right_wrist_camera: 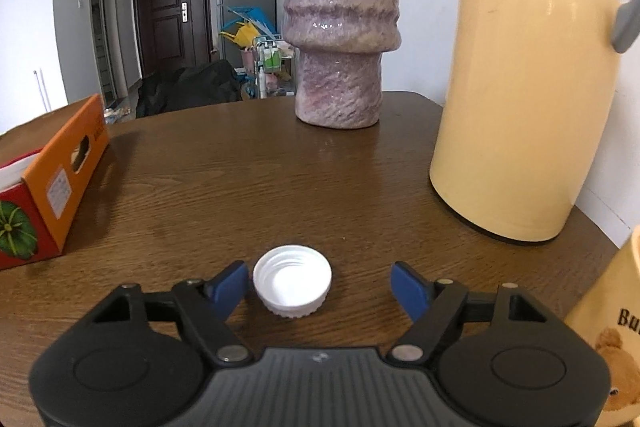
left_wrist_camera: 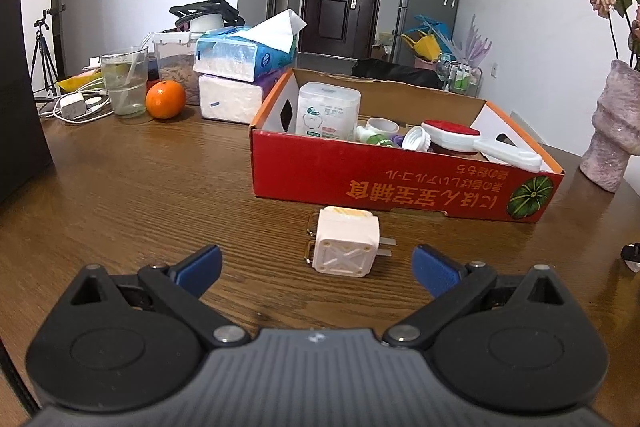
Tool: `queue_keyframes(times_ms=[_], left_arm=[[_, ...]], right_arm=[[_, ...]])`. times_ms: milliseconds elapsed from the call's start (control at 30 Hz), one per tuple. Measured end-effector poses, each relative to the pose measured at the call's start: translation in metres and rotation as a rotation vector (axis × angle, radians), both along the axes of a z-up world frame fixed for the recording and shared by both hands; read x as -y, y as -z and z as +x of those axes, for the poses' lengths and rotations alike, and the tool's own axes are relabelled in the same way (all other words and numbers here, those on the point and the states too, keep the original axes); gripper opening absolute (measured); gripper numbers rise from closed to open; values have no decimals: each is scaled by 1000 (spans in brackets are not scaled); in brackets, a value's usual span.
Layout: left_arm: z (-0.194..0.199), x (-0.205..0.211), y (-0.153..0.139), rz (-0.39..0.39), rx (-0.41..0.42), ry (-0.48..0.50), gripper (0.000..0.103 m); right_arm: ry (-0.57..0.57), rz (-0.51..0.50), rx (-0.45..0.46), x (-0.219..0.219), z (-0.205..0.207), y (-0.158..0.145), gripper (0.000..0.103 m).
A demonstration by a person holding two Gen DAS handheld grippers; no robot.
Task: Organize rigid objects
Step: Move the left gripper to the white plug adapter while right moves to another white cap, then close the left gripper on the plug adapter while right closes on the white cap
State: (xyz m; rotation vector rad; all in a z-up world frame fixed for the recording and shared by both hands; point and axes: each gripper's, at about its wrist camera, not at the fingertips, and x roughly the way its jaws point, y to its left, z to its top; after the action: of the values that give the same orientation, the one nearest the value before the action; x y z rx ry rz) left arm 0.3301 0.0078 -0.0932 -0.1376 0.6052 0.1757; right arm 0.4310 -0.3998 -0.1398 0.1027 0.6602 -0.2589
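Fingers (left_wrist_camera: pixel 200 263) of the left gripper (left_wrist_camera: pixel 318 267) are spread wide, nothing held; a white plug adapter (left_wrist_camera: pixel 346 241) is seen lying on the wooden surface (left_wrist_camera: pixel 140 187) just ahead of them, close in front of the red cardboard box (left_wrist_camera: pixel 380 175). On the right gripper (right_wrist_camera: pixel 320 285), the fingers (right_wrist_camera: pixel 230 285) are likewise spread apart, and a white bottle cap (right_wrist_camera: pixel 293 281), open side up, is framed between them, nearer the left one. A purple vase (right_wrist_camera: pixel 340 27) and a cream thermos (right_wrist_camera: pixel 524 87) are set farther back.

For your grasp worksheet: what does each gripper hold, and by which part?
Nothing: left gripper open before the cream plastic plug adapter; right gripper open around the white plastic bottle cap.
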Motion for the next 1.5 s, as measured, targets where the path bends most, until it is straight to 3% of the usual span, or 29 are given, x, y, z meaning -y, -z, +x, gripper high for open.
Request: queue_keyframes(times_ms=[167, 267, 967, 1300, 1500], left_arm=[[4, 0, 2, 1, -8, -5, 103], [7, 0, 3, 4, -10, -6, 103], [62, 1, 24, 8, -96, 16, 103], [69, 4, 26, 54, -67, 7, 102], [72, 4, 25, 24, -61, 38, 99]], right_arm=[[-9, 13, 2, 1, 7, 1, 57], [-28, 15, 11, -1, 5, 0, 40], [13, 15, 76, -6, -11, -7, 40], [15, 13, 80, -14, -17, -7, 40], [15, 12, 79, -19, -20, -7, 40]])
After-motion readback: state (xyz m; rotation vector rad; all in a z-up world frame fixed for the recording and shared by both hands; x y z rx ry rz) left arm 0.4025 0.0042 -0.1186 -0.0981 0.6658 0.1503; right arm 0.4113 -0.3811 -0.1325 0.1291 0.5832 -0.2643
